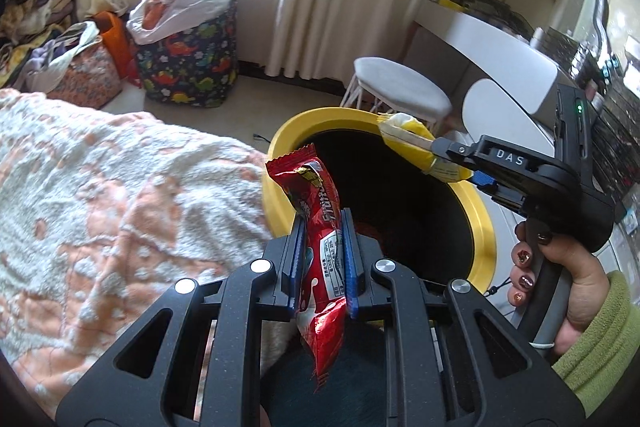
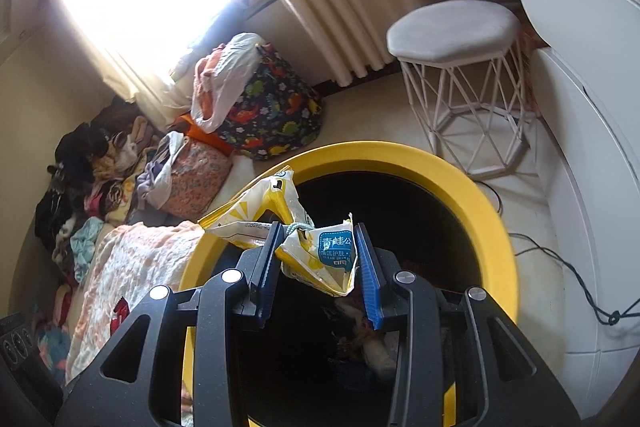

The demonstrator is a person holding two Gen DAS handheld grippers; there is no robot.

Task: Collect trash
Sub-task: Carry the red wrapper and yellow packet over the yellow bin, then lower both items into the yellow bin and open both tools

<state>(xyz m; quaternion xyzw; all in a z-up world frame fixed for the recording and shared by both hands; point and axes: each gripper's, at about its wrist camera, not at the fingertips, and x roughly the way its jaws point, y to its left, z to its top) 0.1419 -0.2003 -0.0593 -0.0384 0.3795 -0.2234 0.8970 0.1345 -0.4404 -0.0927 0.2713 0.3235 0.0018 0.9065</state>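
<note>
Fingers (image 1: 347, 259) tight on red wrapper (image 1: 320, 211)

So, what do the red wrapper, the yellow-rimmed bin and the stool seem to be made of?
Red wrapper: thin glossy plastic film, probably foil-lined; it crinkles and glints, with a serrated sealed end.
Yellow-rimmed bin: looks like moulded plastic, with a smooth, even, fairly matt rim; the inside is dark.
Stool: white wire frame, likely painted metal; pale, matt seat, seemingly fabric.

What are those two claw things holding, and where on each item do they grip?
The left gripper pinches a red snack wrapper around its middle. The right gripper holds a crumpled yellow packet near one end.
</note>
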